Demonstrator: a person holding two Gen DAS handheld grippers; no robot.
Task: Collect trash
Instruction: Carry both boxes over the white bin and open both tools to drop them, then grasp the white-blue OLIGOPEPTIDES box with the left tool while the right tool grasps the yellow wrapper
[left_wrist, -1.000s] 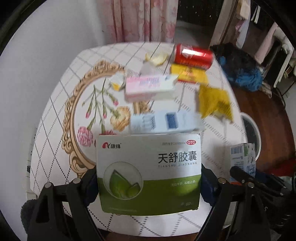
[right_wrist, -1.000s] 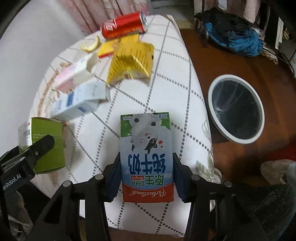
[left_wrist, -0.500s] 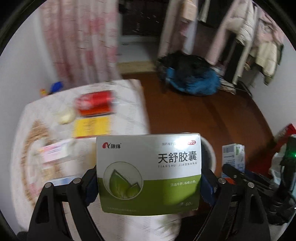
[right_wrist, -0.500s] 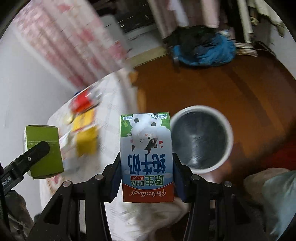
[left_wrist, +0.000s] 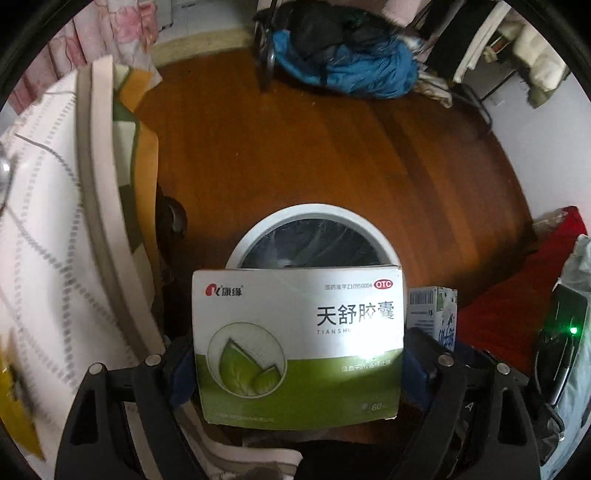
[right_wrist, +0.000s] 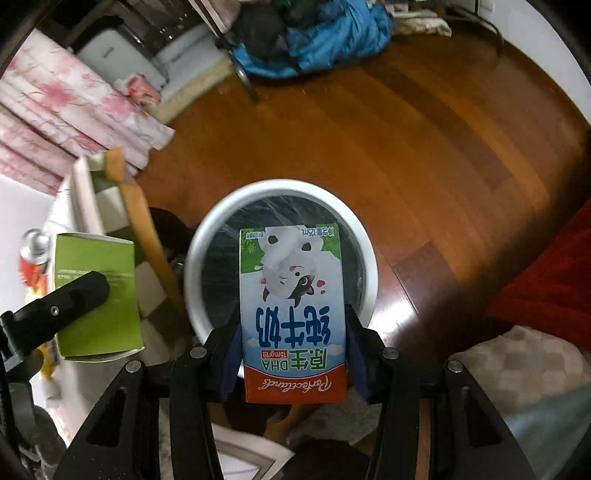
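My left gripper is shut on a white and green medicine box, held in the air just short of the white round trash bin on the floor. My right gripper is shut on a small milk carton, held above the same bin, whose black liner shows behind the carton. In the right wrist view the medicine box and the left gripper's finger show at left. The milk carton shows in the left wrist view at right.
The table edge with its white checked cloth lies to the left of the bin. A red can lies on the table. Wooden floor surrounds the bin. A blue and black clothes pile lies far back. Red fabric lies at right.
Both grippers swung right, off the table, carrying their boxes; the bin is now directly ahead of and below both. The table litter has left the view.
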